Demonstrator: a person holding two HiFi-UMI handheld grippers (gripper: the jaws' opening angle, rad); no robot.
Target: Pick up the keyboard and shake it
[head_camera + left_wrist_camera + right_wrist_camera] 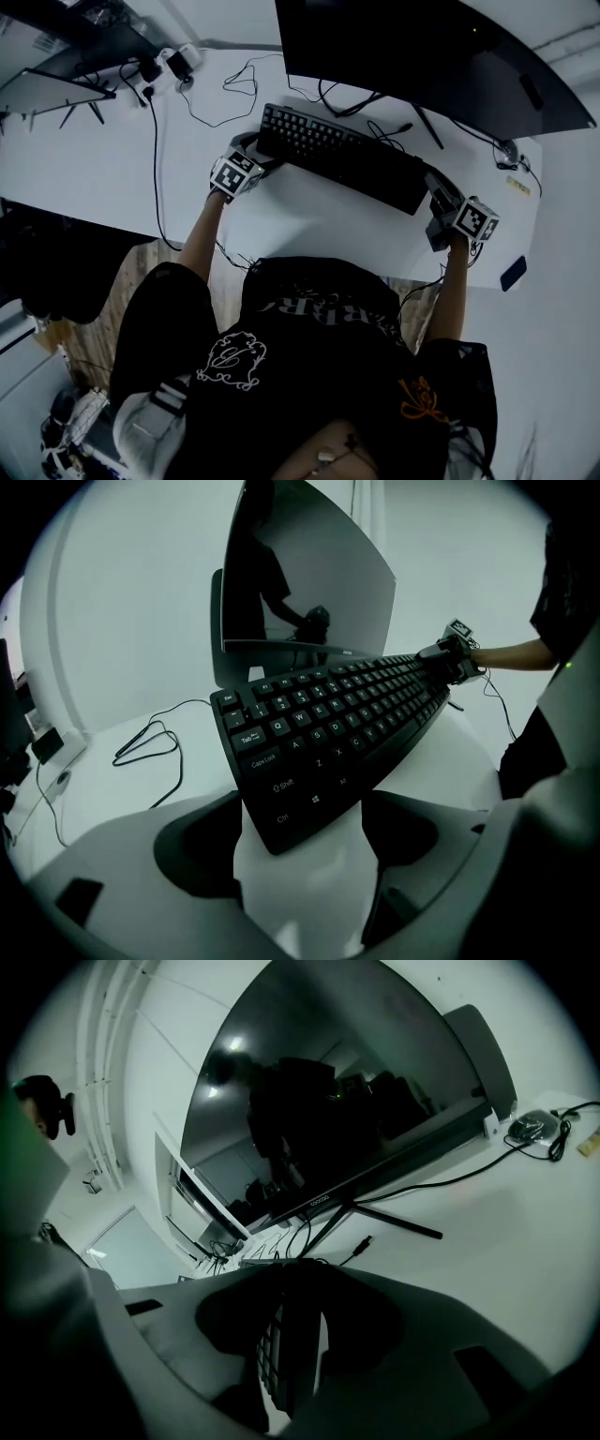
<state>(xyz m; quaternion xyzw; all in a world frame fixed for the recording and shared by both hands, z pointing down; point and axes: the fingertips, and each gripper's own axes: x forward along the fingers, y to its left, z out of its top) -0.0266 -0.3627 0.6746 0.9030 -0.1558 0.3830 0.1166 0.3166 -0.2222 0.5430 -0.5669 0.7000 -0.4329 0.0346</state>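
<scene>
The black keyboard (342,155) hangs tilted above the white desk (94,169), held at both ends. My left gripper (251,155) is shut on its left end; in the left gripper view the Ctrl corner of the keyboard (323,733) sits between the jaws of my left gripper (305,834). My right gripper (441,195) is shut on the right end. In the right gripper view the keyboard (298,1330) shows edge-on, clamped between the dark jaws of my right gripper (295,1340). From the left gripper view, the right gripper (455,653) is seen at the keyboard's far end.
A large dark monitor (422,56) on a thin-legged stand stands just behind the keyboard. Loose cables (234,80) and a power strip (169,66) lie at the back left. A mouse (530,1127) rests at the far right, and a small dark object (513,273) near the desk's front right corner.
</scene>
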